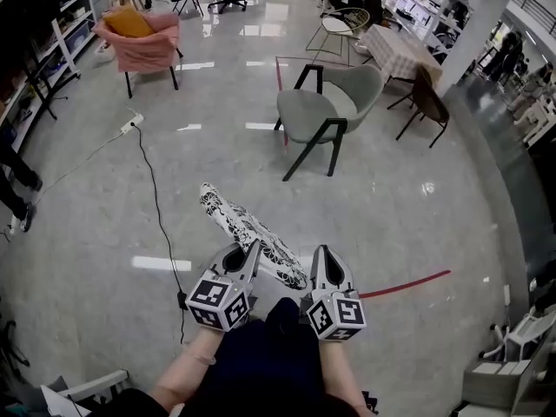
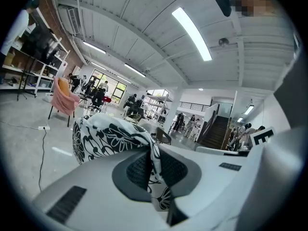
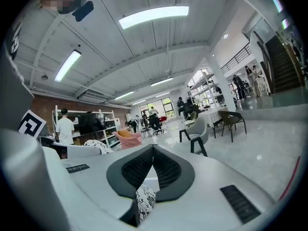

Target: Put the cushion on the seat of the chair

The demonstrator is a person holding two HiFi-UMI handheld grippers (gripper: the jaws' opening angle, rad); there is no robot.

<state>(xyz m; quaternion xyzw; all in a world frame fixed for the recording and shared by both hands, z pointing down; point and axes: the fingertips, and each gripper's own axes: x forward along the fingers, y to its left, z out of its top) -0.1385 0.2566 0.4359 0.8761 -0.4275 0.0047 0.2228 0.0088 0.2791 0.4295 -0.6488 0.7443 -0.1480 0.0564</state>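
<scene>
Black-and-white flowery cloth cushion [image 1: 248,228] hangs over the shiny grey floor [image 1: 408,224], well apart from the grey padded chair with black legs [image 1: 330,107]. My left claw [image 1: 248,254] is clamped on its edge. My right claw [image 1: 323,263] pinches a corner.

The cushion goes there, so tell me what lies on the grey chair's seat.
Nothing visible: the seat of the grey padded chair with black legs looks bare. Whatever is beneath the seat is covered by it.

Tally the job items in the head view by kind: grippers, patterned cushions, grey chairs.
2 grippers: left gripper, right gripper
1 black-and-white floral fabric cushion
1 grey upholstered chair with black legs
Total: 4
</scene>
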